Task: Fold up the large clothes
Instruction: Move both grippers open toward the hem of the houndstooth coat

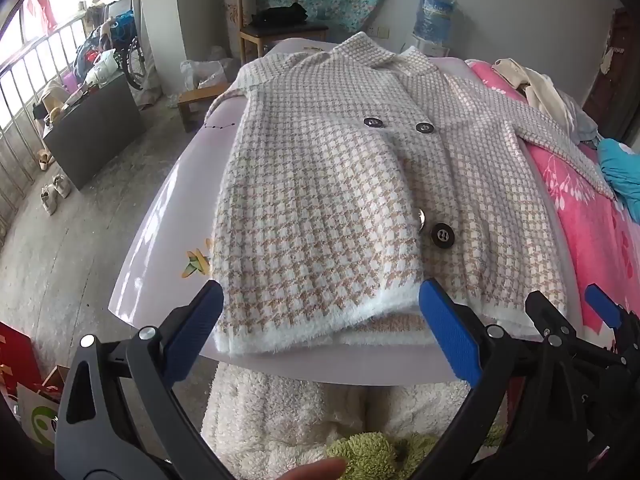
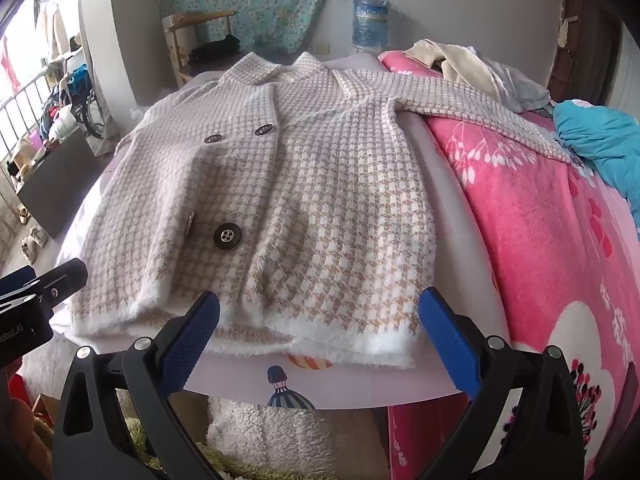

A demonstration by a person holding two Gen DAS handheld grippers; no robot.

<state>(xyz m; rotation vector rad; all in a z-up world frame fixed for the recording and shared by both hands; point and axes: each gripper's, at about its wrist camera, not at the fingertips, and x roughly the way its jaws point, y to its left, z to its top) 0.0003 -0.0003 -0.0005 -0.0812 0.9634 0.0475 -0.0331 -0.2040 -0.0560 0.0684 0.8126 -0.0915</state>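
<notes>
While a pink floral blanket (image 2: 540,200) covers the bed to the right, a houndstooth knit coat (image 1: 340,184) lies face up on a pale table (image 1: 168,216), collar toward the far wall and fuzzy white hem (image 2: 312,340) at the near edge. Its right sleeve (image 2: 480,116) stretches out over the blanket toward a teal garment (image 2: 600,144), and its left sleeve can barely be seen past the far left shoulder. Four dark buttons, the nearest a large black button (image 1: 442,235), mark the overlapped front.

Both tools hover just short of the hem, angled downward, with nothing between their blue pads. The left tool (image 1: 320,332) stands released and wide over the left hem corner; the right tool (image 2: 320,332) is equally spread over the right half of the hem.

From the floor, the step looks like a first grasp, with folding not yet begun. Done well, each tool would pinch the white trim near its own corner and catch both layers where the front panels overlap, since the left panel already bulges above the lower button. Lifting evenly should keep the pile from dragging, and the outstretched sleeve probably wants bringing in across the chest before any lengthwise fold.
</notes>
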